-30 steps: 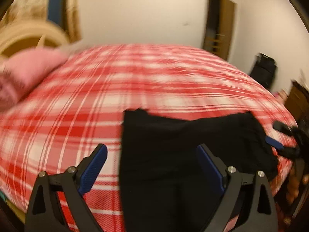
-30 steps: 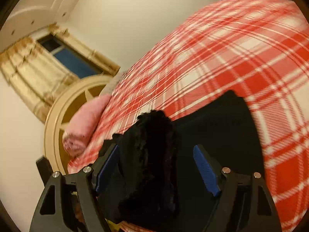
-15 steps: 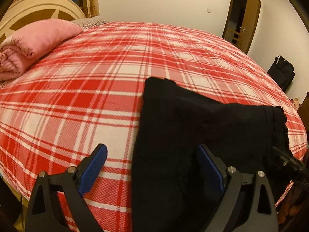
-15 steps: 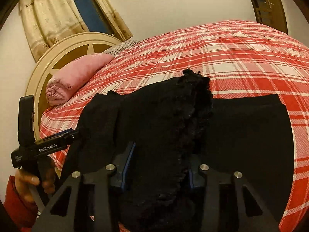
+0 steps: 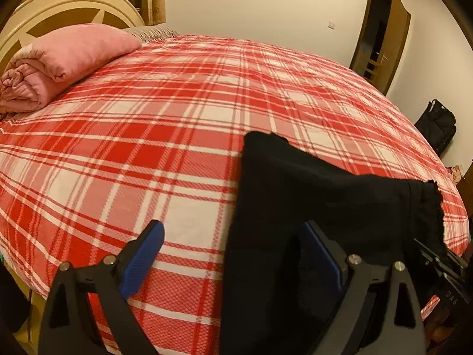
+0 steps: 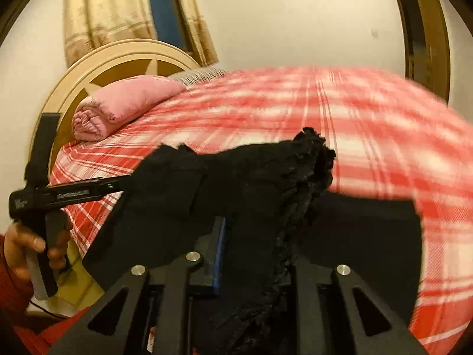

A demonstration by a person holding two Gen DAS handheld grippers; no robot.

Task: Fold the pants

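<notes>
The black pants (image 5: pixel 310 195) lie at the near edge of the red plaid bed (image 5: pixel 177 112). My left gripper (image 5: pixel 236 254) is open: its left finger (image 5: pixel 142 254) is over bare plaid, its right finger (image 5: pixel 325 257) is against the black cloth. My right gripper (image 6: pixel 257 251) is shut on the pants (image 6: pixel 266 183) and holds a frayed end lifted above the bed. The left gripper also shows in the right wrist view (image 6: pixel 74 195), held by a hand at the left.
A rolled pink blanket (image 5: pixel 59 62) lies by the cream round headboard (image 5: pixel 68 9) at the far left. A wooden door (image 5: pixel 384 35) and a black bag (image 5: pixel 437 124) are on the right beyond the bed. Curtains (image 6: pixel 124 14) hang behind the headboard.
My right gripper has closed on the pants' frayed end and lifted it. My left gripper stayed open and the view shifted so the pants sit further right.
</notes>
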